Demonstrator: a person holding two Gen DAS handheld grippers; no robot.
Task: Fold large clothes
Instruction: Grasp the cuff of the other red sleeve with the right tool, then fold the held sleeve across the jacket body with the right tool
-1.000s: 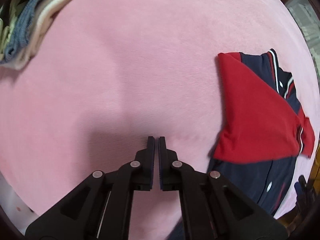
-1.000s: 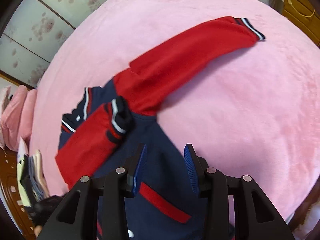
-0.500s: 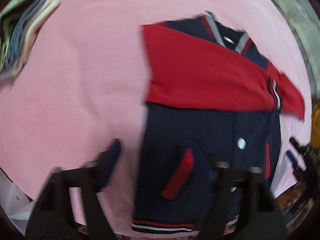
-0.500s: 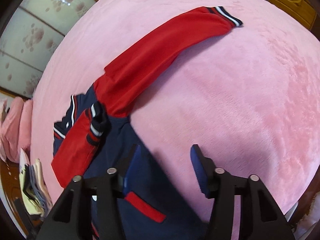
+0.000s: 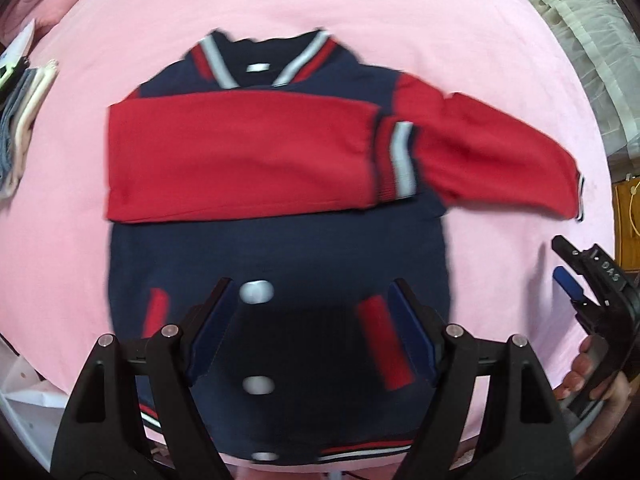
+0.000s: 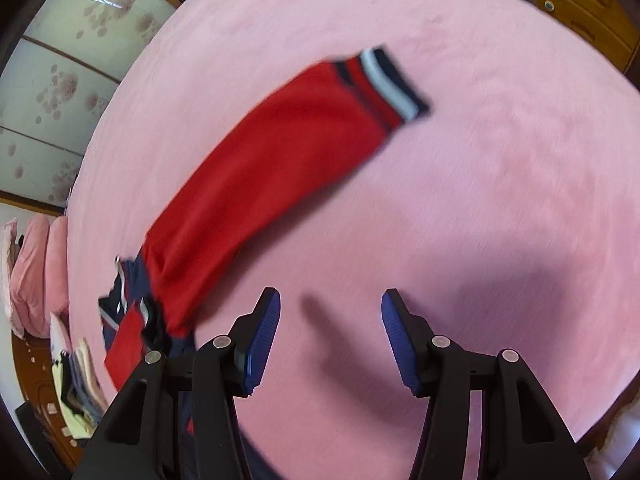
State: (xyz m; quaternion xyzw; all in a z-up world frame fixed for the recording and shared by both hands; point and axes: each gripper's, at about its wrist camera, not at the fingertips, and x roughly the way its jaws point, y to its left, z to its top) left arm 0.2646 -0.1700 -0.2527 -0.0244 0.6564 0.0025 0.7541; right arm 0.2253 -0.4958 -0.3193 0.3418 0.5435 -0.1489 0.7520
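A navy jacket (image 5: 280,256) with red sleeves lies face up on the pink blanket (image 5: 120,20), collar away from me. One red sleeve (image 5: 240,152) is folded across its chest. The other sleeve (image 6: 260,176) stretches out sideways and ends in a striped cuff (image 6: 384,80). My left gripper (image 5: 310,282) hangs open above the jacket's lower front, holding nothing. My right gripper (image 6: 330,308) is open over bare blanket beside the outstretched sleeve, empty. It also shows at the right edge of the left wrist view as the right gripper (image 5: 564,268), held by a hand (image 5: 588,376).
A stack of folded clothes (image 5: 20,120) lies at the blanket's left edge, seen again as the stack (image 6: 76,392). Pink pillows (image 6: 36,272) sit by flowered sliding doors (image 6: 60,80). Wooden furniture (image 6: 592,0) stands beyond the far right edge.
The left gripper went from shut to open and swung from bare blanket over the jacket's body. The right gripper opened wider and moved off the jacket body onto blanket beside the outstretched sleeve.
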